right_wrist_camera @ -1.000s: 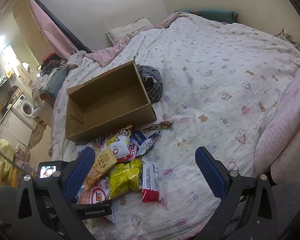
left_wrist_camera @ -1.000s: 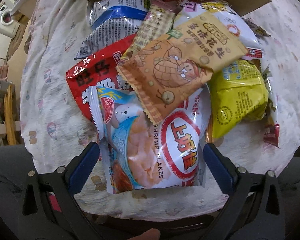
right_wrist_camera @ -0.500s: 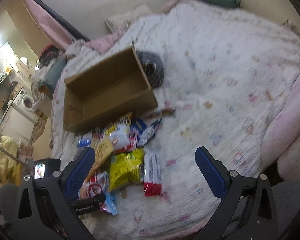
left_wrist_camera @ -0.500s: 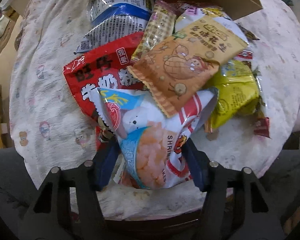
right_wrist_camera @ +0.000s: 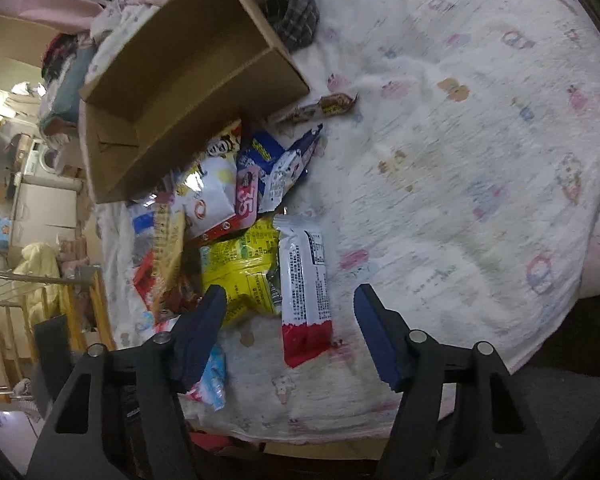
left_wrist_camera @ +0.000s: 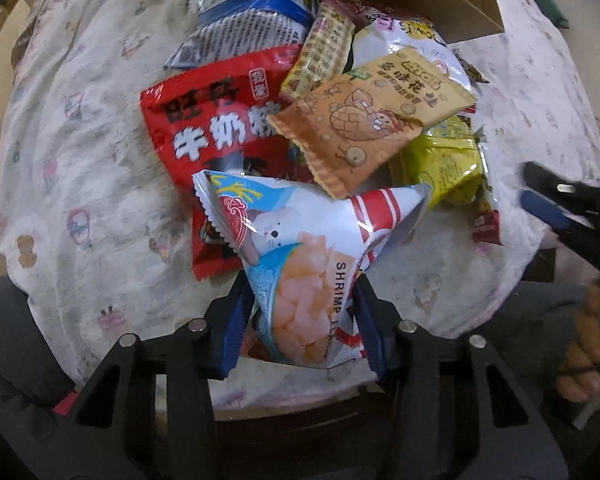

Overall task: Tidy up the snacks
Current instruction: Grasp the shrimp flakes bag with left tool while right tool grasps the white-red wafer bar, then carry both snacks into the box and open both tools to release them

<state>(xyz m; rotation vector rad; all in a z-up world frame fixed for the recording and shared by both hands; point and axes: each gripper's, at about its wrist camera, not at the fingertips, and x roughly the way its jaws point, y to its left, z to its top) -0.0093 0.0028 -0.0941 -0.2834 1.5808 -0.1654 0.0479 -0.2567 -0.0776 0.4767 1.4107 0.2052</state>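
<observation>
A pile of snack packets lies on the bed in front of an open cardboard box (right_wrist_camera: pixel 204 40). My left gripper (left_wrist_camera: pixel 302 312) is closing, and its pads press the lower end of the shrimp flakes bag (left_wrist_camera: pixel 300 240), which is crumpled and tilted up. Behind it lie a red milk-candy bag (left_wrist_camera: pixel 212 120), an orange peanut packet (left_wrist_camera: pixel 372 120) and a yellow bag (left_wrist_camera: pixel 440 160). My right gripper (right_wrist_camera: pixel 288 312) points down over a white-and-red bar (right_wrist_camera: pixel 304 276). Its jaws are closing with the bar between them, untouched. Beside the bar is the yellow bag (right_wrist_camera: pixel 240 268).
A printed white bedcover (right_wrist_camera: pixel 460 160) spreads to the right. A dark knitted item (right_wrist_camera: pixel 288 12) lies behind the box, and a small brown wrapper (right_wrist_camera: pixel 324 106) sits at its corner. A wooden rack (right_wrist_camera: pixel 40 292) stands left of the bed. A hand (left_wrist_camera: pixel 588 352) shows at the right.
The left jaws closed on the shrimp flakes bag and lifted its end off the pile. The right gripper tipped down toward the snacks, and its jaws narrowed around the white-and-red bar.
</observation>
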